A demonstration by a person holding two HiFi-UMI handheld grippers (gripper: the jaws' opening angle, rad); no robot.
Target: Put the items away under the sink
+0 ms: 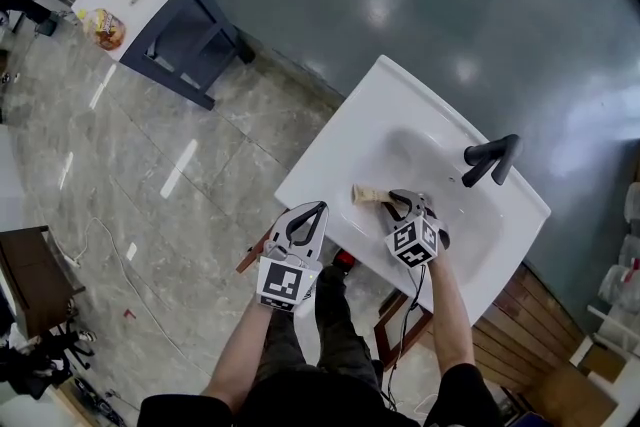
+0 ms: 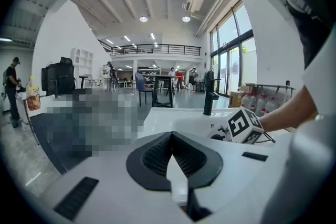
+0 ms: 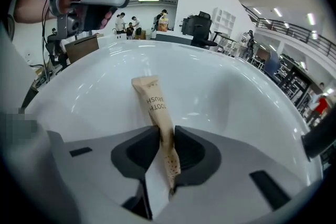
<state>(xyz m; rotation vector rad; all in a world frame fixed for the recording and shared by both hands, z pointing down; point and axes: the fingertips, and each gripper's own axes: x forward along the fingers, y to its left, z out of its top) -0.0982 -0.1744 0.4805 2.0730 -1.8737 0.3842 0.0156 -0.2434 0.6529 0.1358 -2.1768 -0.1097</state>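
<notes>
Your left claw [image 2: 171,139] was pressed together on nothing, held just outside the front rim of the white sink [image 1: 340,140]. To its right, your right claw [image 3: 166,134] pinched the near end of the tan toothbrush packet [image 3: 153,102]. The packet's far end stuck out ahead of the jaws over the basin, with the black faucet [image 1: 490,158] farther right.
</notes>
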